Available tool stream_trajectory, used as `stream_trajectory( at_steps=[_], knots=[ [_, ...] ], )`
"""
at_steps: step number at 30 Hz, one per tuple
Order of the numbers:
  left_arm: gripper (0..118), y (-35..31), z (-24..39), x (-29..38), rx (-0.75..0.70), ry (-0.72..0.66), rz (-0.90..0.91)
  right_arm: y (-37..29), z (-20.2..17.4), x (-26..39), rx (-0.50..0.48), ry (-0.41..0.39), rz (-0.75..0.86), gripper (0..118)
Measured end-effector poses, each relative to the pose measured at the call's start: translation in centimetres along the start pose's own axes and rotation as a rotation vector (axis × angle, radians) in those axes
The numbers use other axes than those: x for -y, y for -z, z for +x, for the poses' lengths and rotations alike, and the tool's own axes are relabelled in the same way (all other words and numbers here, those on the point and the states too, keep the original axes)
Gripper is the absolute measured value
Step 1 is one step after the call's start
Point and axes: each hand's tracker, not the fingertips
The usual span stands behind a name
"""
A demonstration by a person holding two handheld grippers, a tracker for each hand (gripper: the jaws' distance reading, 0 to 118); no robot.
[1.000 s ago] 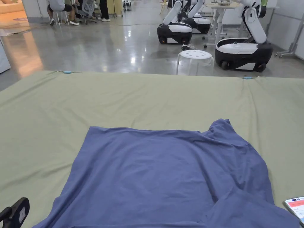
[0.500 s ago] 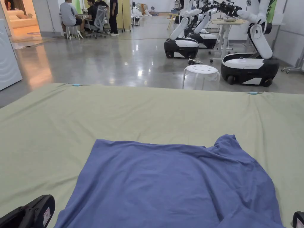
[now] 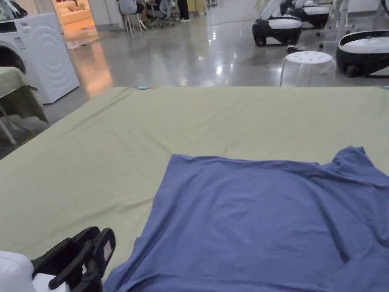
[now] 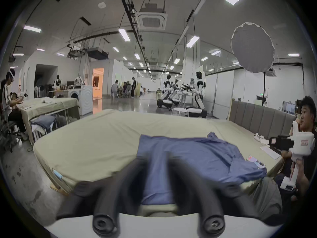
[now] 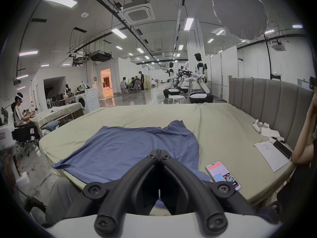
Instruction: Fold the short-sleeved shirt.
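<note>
The blue shirt (image 3: 262, 224) lies spread flat on the green bed sheet (image 3: 212, 118), near the edge where the person stands. The left tongs (image 4: 155, 164) hang above the near edge of the shirt, their jaws parted and holding nothing. The right tongs (image 5: 159, 153) are clenched empty over the shirt, beside a phone (image 5: 223, 175).

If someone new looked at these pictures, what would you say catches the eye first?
The crumpled blue short-sleeved shirt dominates, spread on the pale green sheet covering the bed near the front edge. The black left gripper sits beside the shirt's left edge, jaws apart in its own view; the right gripper is shut on nothing above the shirt. Beyond the bed stand a white perforated stool and white-and-black wheeled robots on the glossy floor.
</note>
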Motion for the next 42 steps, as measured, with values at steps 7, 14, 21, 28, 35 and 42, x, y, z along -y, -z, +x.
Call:
stream_trajectory(
  at_steps=[7,14,21,28,35,42],
  knots=[
    [53,5.1,-6.1,5.3,0.006,-0.005,-0.330,1.2,1.2,0.9,-0.009,0.050,-0.068,0],
    [53,8.7,-8.5,8.7,0.012,-0.084,-0.459,1.5,1.5,1.6,0.006,0.051,-0.116,0],
    [41,10.4,-8.1,9.9,-0.034,0.004,-0.531,1.5,2.1,2.0,0.026,0.078,-0.160,0],
    [13,10.6,-6.1,9.7,-0.021,0.080,-0.579,1.4,3.6,2.2,0.039,0.174,-0.169,0],
    [12,10.8,-5.8,9.0,-0.037,0.071,-0.602,0.6,5.6,3.6,0.170,0.194,-0.225,36],
    [12,11.2,-5.8,9.0,-0.050,0.085,-0.603,1.0,9.3,8.9,0.197,0.307,-0.316,48]
  ],
)
